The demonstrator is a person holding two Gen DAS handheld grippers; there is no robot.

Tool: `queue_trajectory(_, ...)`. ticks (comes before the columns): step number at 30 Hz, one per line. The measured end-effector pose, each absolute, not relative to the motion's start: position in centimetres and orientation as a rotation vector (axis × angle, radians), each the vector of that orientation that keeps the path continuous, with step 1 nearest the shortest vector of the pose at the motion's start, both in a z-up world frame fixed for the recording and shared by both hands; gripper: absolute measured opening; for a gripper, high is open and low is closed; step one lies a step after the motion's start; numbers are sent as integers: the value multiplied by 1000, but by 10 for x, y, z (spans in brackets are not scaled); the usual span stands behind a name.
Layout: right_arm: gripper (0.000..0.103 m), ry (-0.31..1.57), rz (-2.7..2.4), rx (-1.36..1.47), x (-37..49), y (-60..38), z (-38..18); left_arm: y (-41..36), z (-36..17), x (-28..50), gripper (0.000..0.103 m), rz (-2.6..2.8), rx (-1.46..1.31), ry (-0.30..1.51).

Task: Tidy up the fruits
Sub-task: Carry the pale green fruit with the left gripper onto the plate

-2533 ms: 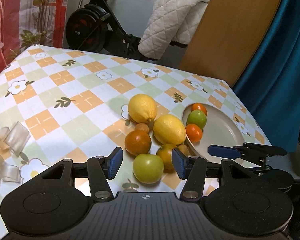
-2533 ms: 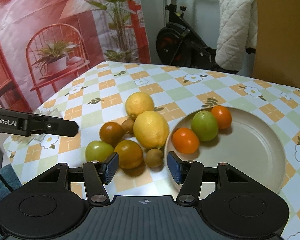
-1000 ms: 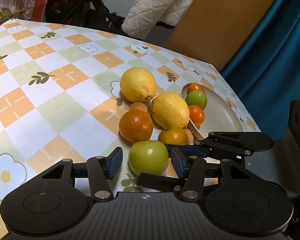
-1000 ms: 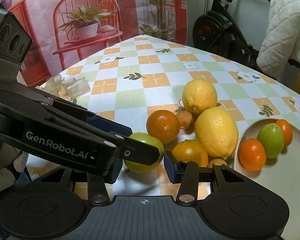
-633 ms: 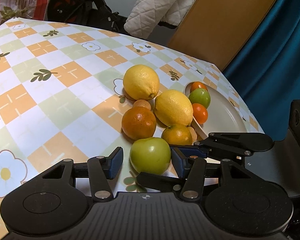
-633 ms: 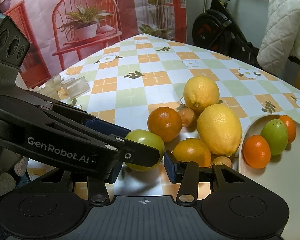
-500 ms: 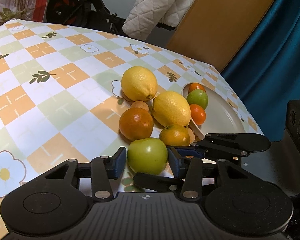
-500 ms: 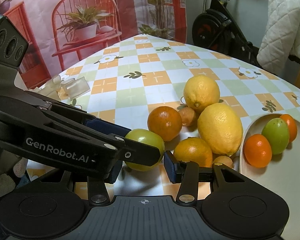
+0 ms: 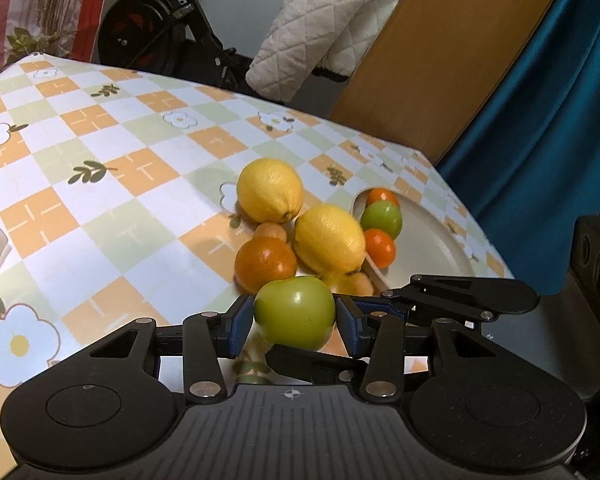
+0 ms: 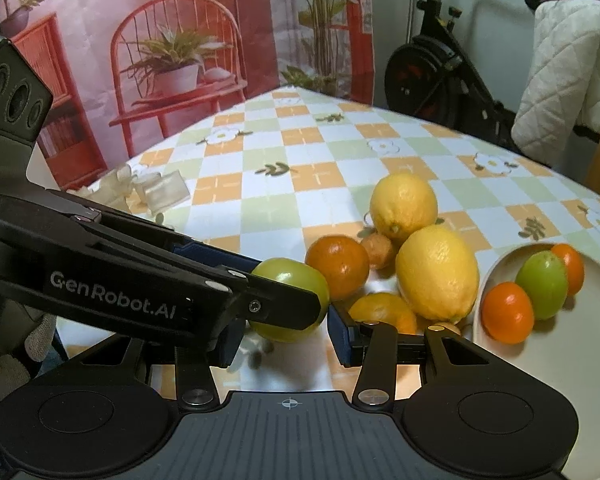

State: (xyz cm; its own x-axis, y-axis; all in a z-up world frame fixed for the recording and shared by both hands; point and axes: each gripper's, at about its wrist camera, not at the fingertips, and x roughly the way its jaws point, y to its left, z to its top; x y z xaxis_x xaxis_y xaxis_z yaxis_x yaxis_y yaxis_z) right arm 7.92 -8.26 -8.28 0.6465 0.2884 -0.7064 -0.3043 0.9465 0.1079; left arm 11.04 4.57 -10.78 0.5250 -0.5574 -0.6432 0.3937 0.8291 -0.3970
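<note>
My left gripper (image 9: 294, 320) is shut on a round green fruit (image 9: 296, 308), its blue pads pressing both sides just above the checked tablecloth. From the right wrist view, the left gripper (image 10: 140, 292) crosses in front and the green fruit (image 10: 290, 274) shows behind it. My right gripper (image 10: 284, 340) stands open close by, nothing gripped; its left finger is partly hidden. Two lemons (image 9: 270, 194) (image 9: 328, 238), an orange (image 9: 265, 264) and smaller fruits lie in a cluster. The beige plate (image 9: 432, 248) holds two small oranges and a green fruit (image 9: 381, 220).
The right gripper's fingers (image 9: 472, 298) reach in from the right, beside the plate. Clear plastic pieces (image 10: 160, 190) lie near the table's left edge. A gloved hand (image 10: 4, 372) shows at lower left. An exercise bike, quilted cloth, wooden board and teal curtain stand beyond the table.
The left jaws closed in onto the green fruit, which now sits clamped between the pads. The right gripper stayed where it was.
</note>
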Motion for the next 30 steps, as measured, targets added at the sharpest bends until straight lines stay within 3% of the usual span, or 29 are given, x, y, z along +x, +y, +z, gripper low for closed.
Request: queue_trajectory(30, 41, 674, 210, 141, 44, -170, -68, -49, -81, 109, 48, -607, -106, 808)
